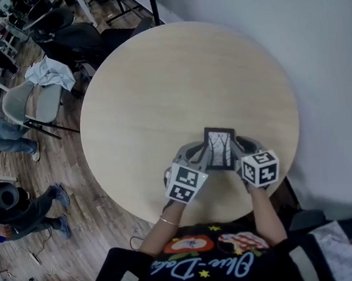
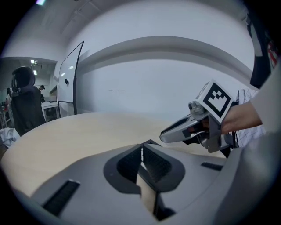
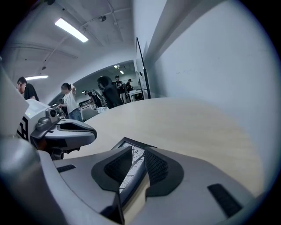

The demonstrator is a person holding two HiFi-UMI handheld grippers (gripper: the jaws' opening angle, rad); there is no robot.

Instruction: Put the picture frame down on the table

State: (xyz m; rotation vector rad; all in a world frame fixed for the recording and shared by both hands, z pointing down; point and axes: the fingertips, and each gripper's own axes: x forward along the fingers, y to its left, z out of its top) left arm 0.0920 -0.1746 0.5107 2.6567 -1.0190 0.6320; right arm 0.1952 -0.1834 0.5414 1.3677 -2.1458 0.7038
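Me, table's near side | my left claw [image 1: 200,155] and right claw [image 1: 240,150] both clamp the picture frame [image 1: 219,148] over the table [image 1: 177,81] | risk: releasing unevenly could tip it off the near edge

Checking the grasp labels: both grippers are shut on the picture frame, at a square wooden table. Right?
Not quite. The table is round, not square, as the head view shows. The rest holds: the left gripper and the right gripper are both shut on the picture frame at that wooden table.
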